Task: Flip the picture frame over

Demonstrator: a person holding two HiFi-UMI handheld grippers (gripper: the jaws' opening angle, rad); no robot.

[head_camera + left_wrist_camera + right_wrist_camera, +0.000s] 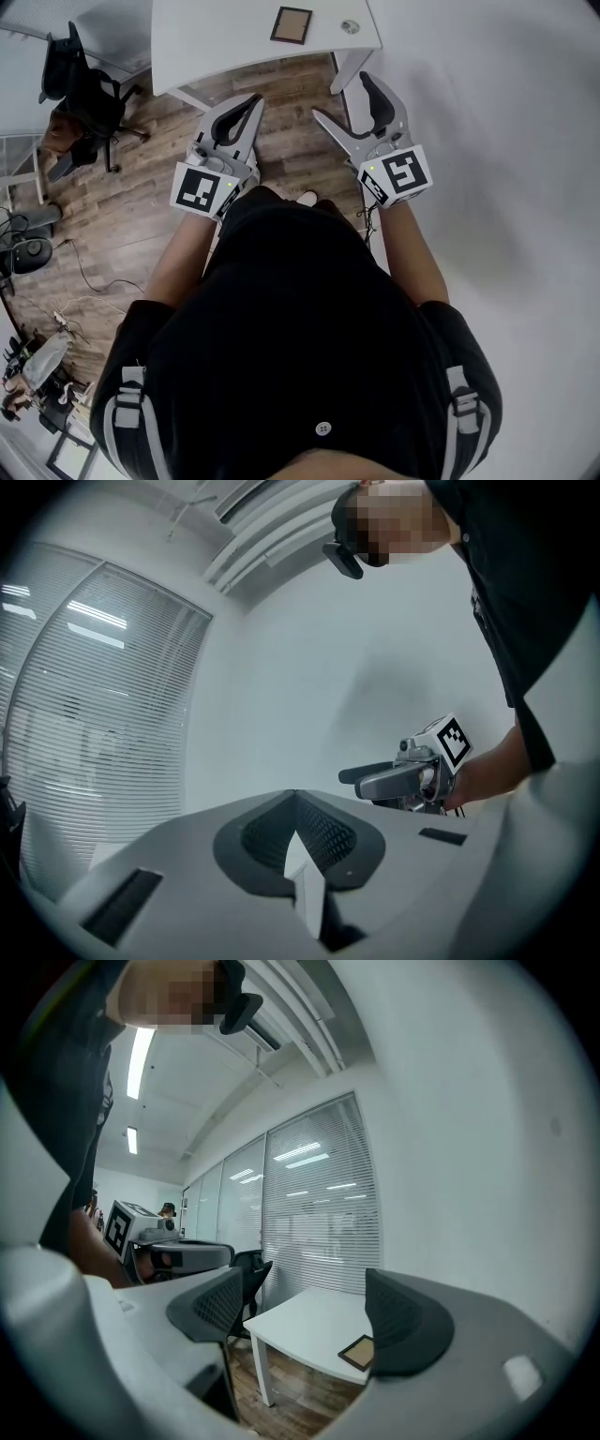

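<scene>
right tool (343, 96) released (empty) | left tool (251, 101) clenched | picture frame (292, 25) well beyond both

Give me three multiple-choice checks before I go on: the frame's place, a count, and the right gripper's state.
1. Where is the picture frame? A on the white table; B under it; C between jaws.
2. How many things lie on the table? A one; B two; C four.
3. How is the right gripper? A shut on the frame; B shut, empty; C open, empty.
Answers: 1 A, it lies flat on the tabletop. 2 B, only the frame and a small round disc show there. 3 C, its jaws stand wide apart with nothing between them.
</scene>
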